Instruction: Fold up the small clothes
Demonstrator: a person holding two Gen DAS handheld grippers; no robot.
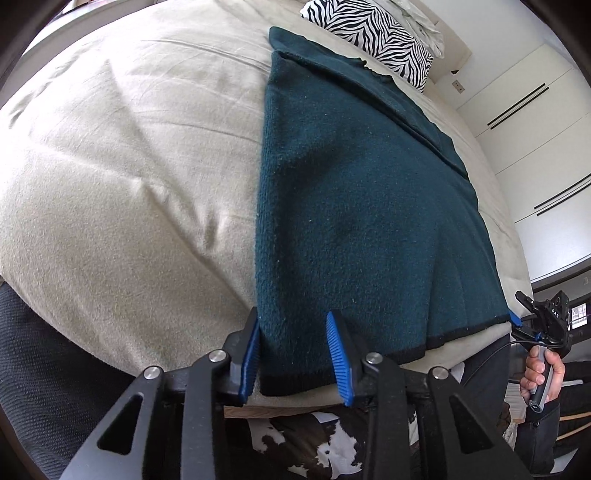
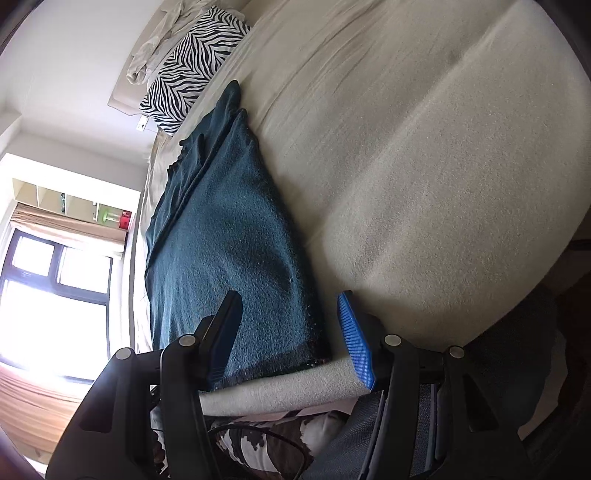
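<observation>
A dark teal garment (image 1: 354, 206) of nubby, fleecy knit, matt and flecked with lint, lies on a bed (image 1: 122, 177) covered in soft, brushed beige cloth with shallow creases. The garment's black hem looks ribbed. Beyond its far end sits a zebra-print fabric pillow (image 1: 373, 33). At its near hem, the left gripper (image 1: 297, 354) shows matt black plastic arms, bright metal rivets and ridged blue rubbery pads. Below the garment's hem, a strip of bare wood edges the bed.
</observation>
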